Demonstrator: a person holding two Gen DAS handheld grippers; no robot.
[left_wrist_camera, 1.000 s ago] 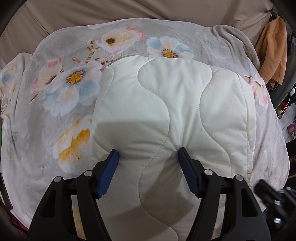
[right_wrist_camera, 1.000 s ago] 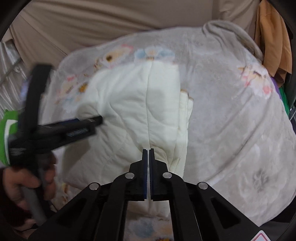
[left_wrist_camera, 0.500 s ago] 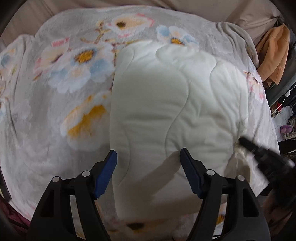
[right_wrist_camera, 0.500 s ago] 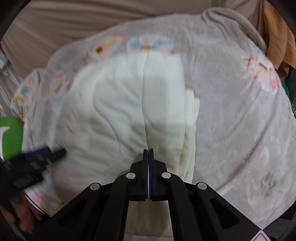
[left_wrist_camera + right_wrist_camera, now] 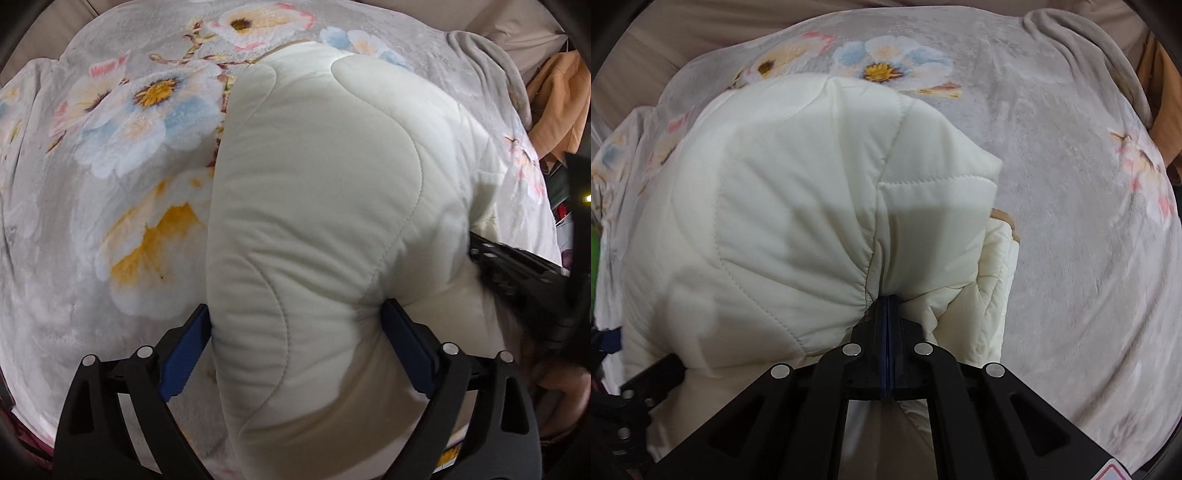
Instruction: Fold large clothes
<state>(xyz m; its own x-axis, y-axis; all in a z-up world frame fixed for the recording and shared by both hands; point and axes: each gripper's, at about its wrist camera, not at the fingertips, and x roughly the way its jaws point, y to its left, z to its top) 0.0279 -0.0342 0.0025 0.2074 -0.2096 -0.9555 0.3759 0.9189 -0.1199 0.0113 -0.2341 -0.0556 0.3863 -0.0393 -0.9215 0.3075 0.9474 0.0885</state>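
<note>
A cream-white quilted padded jacket (image 5: pixel 317 192) lies folded on a grey floral blanket (image 5: pixel 74 221). My left gripper (image 5: pixel 295 339) is open, its blue-padded fingers (image 5: pixel 184 350) straddling the jacket's near bulging edge, both pads touching the fabric. My right gripper (image 5: pixel 888 306) is shut on a pinched seam of the jacket (image 5: pixel 798 206), which bunches and lifts around the fingertips. The right gripper's black body shows in the left wrist view (image 5: pixel 517 269) at the jacket's right edge. The left gripper shows at the lower left of the right wrist view (image 5: pixel 635 391).
The floral blanket (image 5: pixel 1071 221) covers the bed, with bare blanket to the right of the jacket. An orange garment (image 5: pixel 557 107) hangs at the far right. Beige fabric (image 5: pixel 701 29) lies behind the bed.
Both grippers have moved in closer. The right gripper has lifted the pinched edge so the jacket bulges up. The left fingers now press on the near fold.
</note>
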